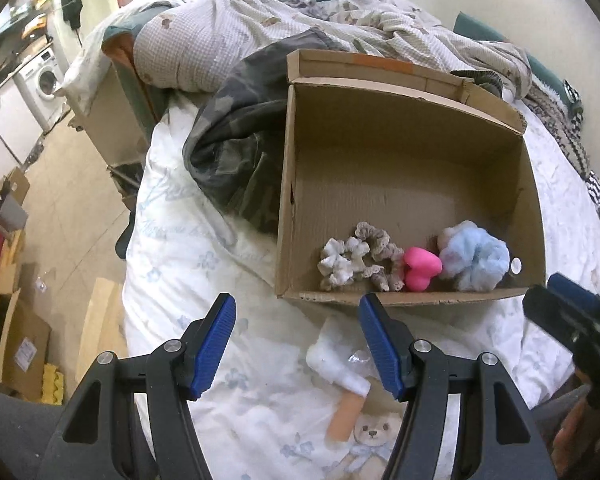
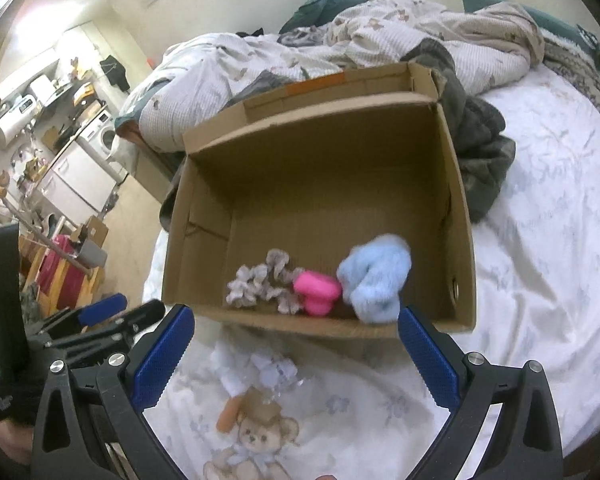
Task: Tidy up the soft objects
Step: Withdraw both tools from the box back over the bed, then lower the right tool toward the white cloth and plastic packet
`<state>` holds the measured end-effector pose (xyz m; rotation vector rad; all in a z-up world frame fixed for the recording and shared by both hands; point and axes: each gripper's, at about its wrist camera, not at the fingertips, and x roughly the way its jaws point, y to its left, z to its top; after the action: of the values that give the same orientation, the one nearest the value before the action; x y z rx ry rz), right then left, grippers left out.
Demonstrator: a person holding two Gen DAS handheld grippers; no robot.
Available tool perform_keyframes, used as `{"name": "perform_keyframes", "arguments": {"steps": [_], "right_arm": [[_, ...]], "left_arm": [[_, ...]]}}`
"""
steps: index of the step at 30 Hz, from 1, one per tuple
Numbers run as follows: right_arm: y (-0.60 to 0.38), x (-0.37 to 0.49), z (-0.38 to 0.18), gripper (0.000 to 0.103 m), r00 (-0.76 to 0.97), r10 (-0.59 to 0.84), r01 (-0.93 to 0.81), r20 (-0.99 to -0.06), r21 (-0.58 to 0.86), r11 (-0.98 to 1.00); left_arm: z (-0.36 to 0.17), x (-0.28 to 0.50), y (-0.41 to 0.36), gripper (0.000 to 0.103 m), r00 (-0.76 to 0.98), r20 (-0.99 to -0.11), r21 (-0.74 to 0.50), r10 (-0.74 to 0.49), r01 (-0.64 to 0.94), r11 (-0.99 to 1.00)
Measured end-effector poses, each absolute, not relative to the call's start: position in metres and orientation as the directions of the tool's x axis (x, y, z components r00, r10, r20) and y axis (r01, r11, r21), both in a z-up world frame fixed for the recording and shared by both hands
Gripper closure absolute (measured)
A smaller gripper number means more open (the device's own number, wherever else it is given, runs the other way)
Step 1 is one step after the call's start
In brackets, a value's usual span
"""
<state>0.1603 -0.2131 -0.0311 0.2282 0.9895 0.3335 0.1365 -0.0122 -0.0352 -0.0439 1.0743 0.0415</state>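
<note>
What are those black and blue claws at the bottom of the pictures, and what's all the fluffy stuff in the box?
They are grabbing tools; a person holds one in each hand, each with a camera looking along its fingers. One picture is from the left gripper, the other from the right gripper. Both are open and hold nothing. On the bed stands a cardboard box. Inside lie beige scrunchies, a pink squishy toy and a blue fluffy scrunchie.

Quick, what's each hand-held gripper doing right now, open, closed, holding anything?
Left hand-held gripper: open, holding nothing.
Right hand-held gripper: open, holding nothing.
</note>
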Motion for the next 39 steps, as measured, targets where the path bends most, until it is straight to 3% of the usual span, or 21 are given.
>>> {"name": "perform_keyframes", "arguments": {"steps": [9,20,29,31,33,39], "right_arm": [[-0.213,0.141,-0.041,0.0,0.465,0.371,-0.195,-0.804,0.315,0.929],[-0.209,0.144,-0.074,0.0,0.277,0.449,-0.157,-0.849,0.421,0.893],[-0.202,0.144,-0.088,0.0,0.22,0.468,-0.154,-0.856,0.443,0.883],[-0.203,0.146,-0.093,0.003,0.201,0.49,-0.137,-0.849,0.47,0.872],[-0.205,0.149,-0.099,0.013,0.179,0.512,-0.112,-0.84,0.499,0.859],[-0.201,0.157,-0.114,0.014,0.125,0.552,-0.07,-0.825,0.547,0.834]], "left_arm": [[-0.047,0.121,-0.002,0.042,0.452,-0.892,-0.014,0.015,-0.059,0.998],[-0.06,0.119,0.007,0.042,0.382,-0.923,-0.005,0.038,-0.11,0.994],[-0.061,0.123,0.012,0.042,0.365,-0.931,-0.03,0.021,-0.133,0.991],[-0.063,0.124,0.014,0.042,0.354,-0.935,-0.032,0.021,-0.145,0.989],[-0.065,0.125,0.019,0.042,0.343,-0.939,-0.043,0.017,-0.167,0.985],[-0.066,0.128,0.031,0.042,0.334,-0.943,-0.07,0.006,-0.215,0.974]]}}
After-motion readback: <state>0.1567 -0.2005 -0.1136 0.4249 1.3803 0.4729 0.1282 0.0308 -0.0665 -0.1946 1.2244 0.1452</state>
